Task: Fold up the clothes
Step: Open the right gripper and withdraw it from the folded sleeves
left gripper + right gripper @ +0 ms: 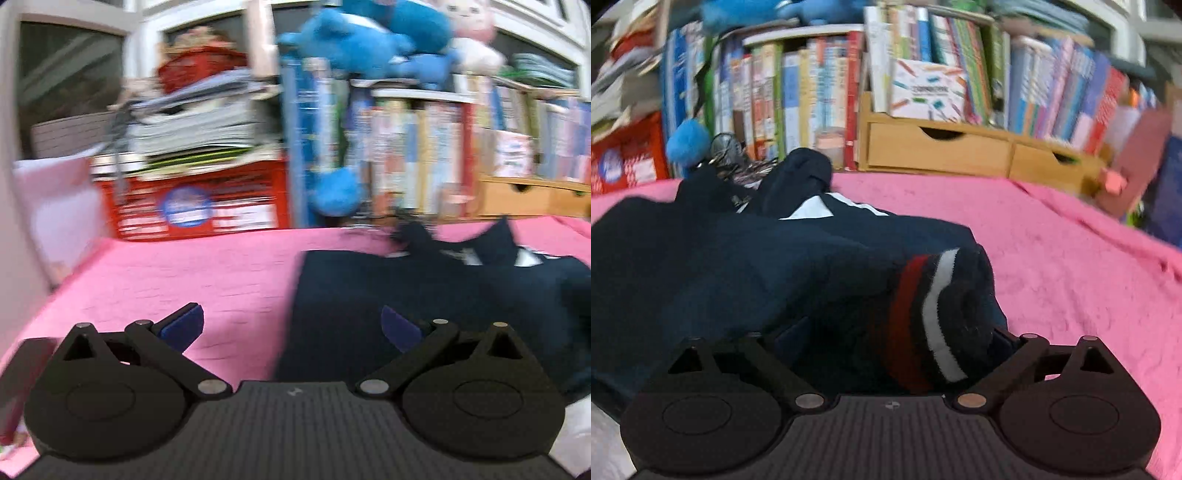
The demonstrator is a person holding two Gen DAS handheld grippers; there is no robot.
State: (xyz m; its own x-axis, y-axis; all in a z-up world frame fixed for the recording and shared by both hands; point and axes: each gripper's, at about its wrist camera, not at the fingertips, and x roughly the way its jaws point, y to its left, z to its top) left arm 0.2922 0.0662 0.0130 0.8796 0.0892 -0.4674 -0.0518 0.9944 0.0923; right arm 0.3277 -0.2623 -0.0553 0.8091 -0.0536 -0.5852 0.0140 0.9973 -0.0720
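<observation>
Left gripper (291, 326) hangs low over the pink blanket (184, 269), jaws wide apart and holding nothing, its right blue pad (400, 330) over the left edge of the navy garment (424, 295). Over on the right wrist view, the right gripper (886, 339) sits level and close to the surface, jaws spread around a bunched sleeve cuff (938, 314) banded red and white; whether they pinch it, cannot tell. The garment (738, 266) lies spread across the blanket (1071, 258), its collar end toward the far edge by the bookshelf (831, 81).
</observation>
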